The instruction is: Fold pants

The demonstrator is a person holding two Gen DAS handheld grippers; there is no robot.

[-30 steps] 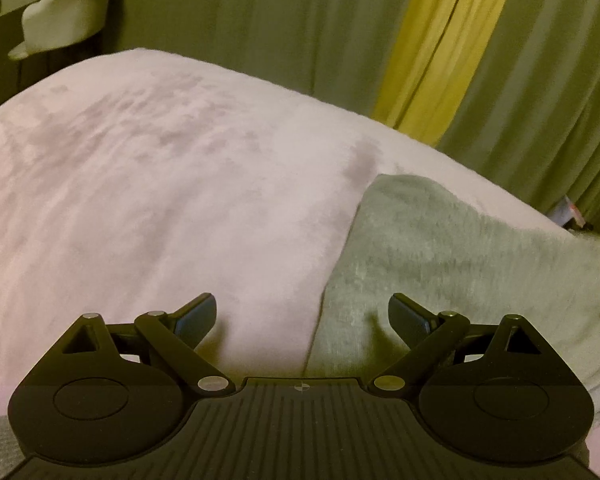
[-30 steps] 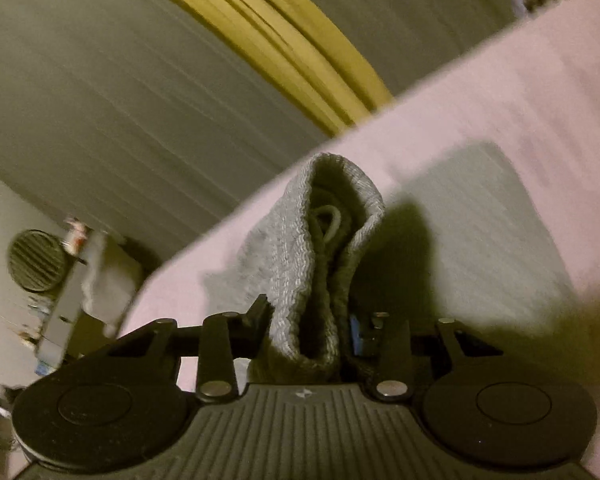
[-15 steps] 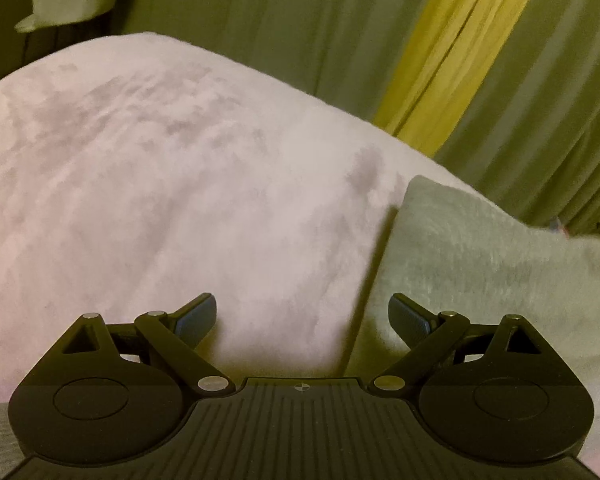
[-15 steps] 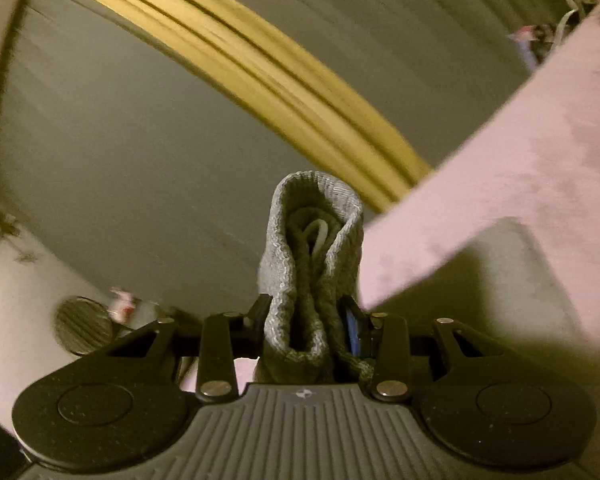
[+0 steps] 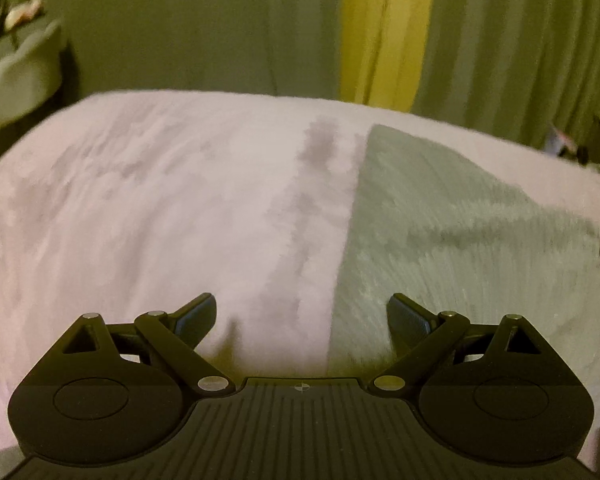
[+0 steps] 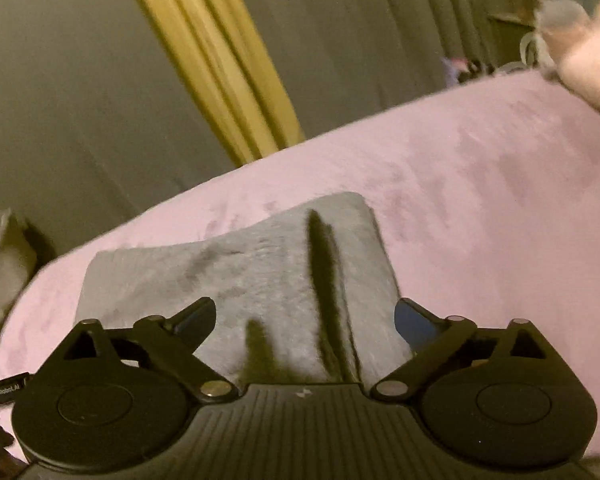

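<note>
Grey pants [image 6: 260, 280] lie folded in flat block on pink blanket [image 6: 480, 184], centre of right wrist frame, dark crease running down right half. Right tongs [image 6: 304, 316] spread wide above them, gripping nothing. In left wrist frame, pants [image 5: 460, 240] fill right half. Left tongs [image 5: 302, 312] also spread wide and bare, straddling pants' left edge. Green-grey curtain [image 5: 520, 40] with yellow strip [image 5: 384, 28] across top.

Right tongs [image 6: 304, 316] now spread — released, pants [image 6: 256, 280] dropped flat, folded on pink blanket [image 6: 480, 184]
</note>
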